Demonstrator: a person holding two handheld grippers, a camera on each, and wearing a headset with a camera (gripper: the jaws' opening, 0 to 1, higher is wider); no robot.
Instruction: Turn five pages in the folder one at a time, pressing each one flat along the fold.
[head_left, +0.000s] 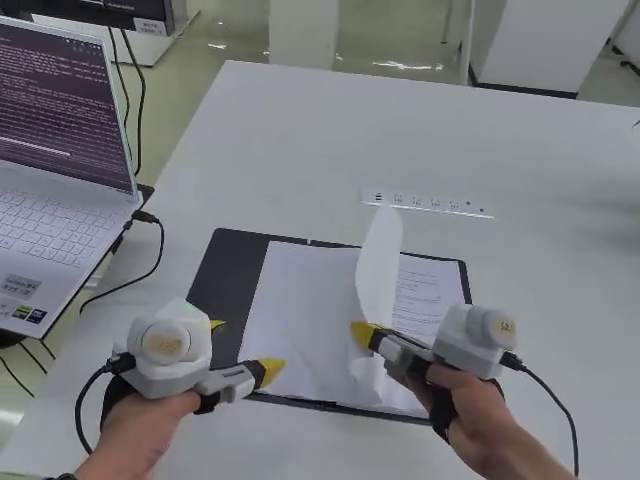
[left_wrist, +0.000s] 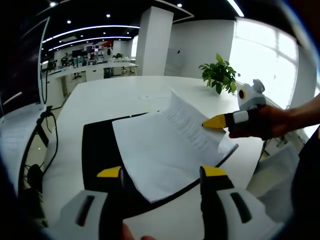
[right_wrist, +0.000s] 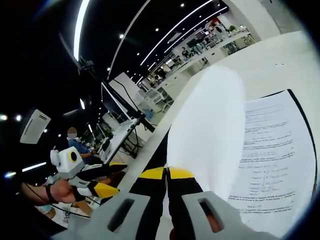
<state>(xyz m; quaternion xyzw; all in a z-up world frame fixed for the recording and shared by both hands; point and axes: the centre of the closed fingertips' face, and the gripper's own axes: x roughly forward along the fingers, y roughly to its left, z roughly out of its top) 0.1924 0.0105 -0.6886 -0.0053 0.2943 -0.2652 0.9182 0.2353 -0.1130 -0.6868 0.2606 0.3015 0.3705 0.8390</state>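
A black folder (head_left: 225, 280) lies open on the white table (head_left: 300, 140), with white pages on both sides. My right gripper (head_left: 364, 333) is shut on the lower edge of one page (head_left: 380, 265), which stands curled up over the fold; its printed neighbour (right_wrist: 270, 160) lies flat beneath. In the right gripper view the yellow jaws (right_wrist: 167, 173) pinch the lifted sheet (right_wrist: 210, 130). My left gripper (head_left: 243, 352) is open, hovering above the folder's near left edge, its yellow tips (left_wrist: 161, 172) astride the flat left page (left_wrist: 155, 150). The right gripper (left_wrist: 220, 121) enters the left gripper view from the right.
An open laptop (head_left: 55, 190) with a cable (head_left: 140, 270) sits at the table's left edge. A white power strip (head_left: 428, 203) lies beyond the folder. A potted plant (left_wrist: 219, 75) stands at the far end of the table.
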